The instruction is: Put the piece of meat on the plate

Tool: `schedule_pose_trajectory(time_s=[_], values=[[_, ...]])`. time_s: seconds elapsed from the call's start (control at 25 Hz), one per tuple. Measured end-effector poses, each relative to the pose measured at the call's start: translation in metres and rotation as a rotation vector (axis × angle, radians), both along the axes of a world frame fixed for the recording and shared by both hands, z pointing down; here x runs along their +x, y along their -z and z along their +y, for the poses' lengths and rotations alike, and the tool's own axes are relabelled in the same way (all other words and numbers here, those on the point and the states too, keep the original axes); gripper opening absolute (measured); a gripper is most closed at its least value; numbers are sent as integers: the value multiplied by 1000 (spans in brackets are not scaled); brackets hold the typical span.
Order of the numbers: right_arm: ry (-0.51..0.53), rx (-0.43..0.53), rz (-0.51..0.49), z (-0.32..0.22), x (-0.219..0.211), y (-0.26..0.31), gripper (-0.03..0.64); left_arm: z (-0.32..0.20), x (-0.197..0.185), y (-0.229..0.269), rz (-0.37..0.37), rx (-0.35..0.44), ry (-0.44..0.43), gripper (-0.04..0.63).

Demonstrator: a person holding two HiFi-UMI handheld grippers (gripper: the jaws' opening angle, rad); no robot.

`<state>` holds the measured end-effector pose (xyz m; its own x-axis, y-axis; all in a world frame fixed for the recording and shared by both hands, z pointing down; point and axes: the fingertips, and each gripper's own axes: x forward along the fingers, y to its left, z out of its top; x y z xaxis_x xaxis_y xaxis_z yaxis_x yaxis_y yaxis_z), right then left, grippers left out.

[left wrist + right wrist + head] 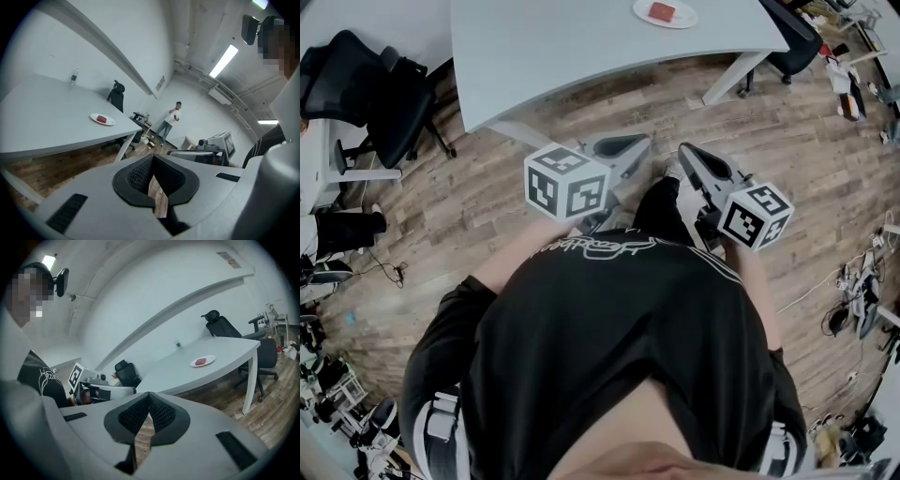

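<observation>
while meat [661, 11] lies on plate [684, 20], black chair [386, 98] flanks table [572, 52]; cables [847, 278] on floor

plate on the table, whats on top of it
A red piece of meat lies on the white plate, nothing else. The plate's middle under it is covered.

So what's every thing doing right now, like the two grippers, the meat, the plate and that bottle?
left gripper: jaws shut, nothing between them.
right gripper: jaws shut, nothing between them.
piece of meat: lying on the plate, away from both grippers.
plate: flat on the table, holding the meat.
bottle: standing upright on the table.
</observation>
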<state>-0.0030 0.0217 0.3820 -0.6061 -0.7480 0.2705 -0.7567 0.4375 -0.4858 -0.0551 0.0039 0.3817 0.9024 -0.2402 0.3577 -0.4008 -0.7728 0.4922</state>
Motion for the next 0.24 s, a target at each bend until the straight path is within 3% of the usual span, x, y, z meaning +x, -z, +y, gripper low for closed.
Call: schedule_pose_trajectory(time_s=[0.24], values=[[4, -5, 7, -2, -3, -5, 6, -1, 0, -4, -1, -5, -5, 8]])
